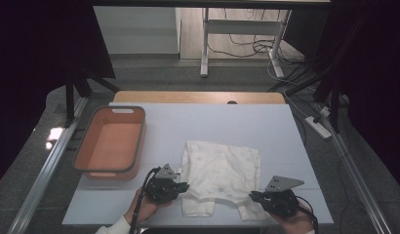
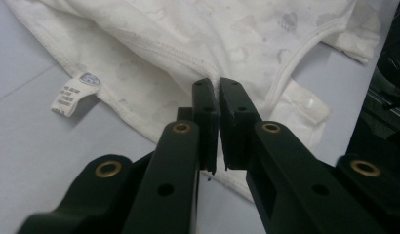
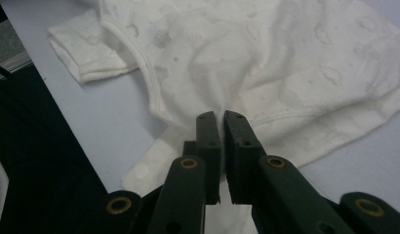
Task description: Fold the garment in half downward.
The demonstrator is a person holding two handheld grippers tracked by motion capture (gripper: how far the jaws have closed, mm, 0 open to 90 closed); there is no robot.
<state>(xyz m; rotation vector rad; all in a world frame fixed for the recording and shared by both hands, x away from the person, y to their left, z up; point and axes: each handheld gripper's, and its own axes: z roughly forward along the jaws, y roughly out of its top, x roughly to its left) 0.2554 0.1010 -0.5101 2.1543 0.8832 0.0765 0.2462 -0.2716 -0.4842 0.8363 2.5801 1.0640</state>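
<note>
Both grippers' jaws clamped on white bodysuit (image 1: 221, 173), L (image 1: 181, 186) & R (image 1: 253, 196), orange bin (image 1: 110, 142) nearby

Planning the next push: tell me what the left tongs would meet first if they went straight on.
The left tongs are shut on the white baby garment; straight on lies more of its cloth, likely bunching.

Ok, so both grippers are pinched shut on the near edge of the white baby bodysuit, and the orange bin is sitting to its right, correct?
Not quite. The orange bin sits to the left of the white baby bodysuit, as the high view shows. The rest holds: the left gripper and right gripper are each pinched shut on the bodysuit's near edge.
</note>
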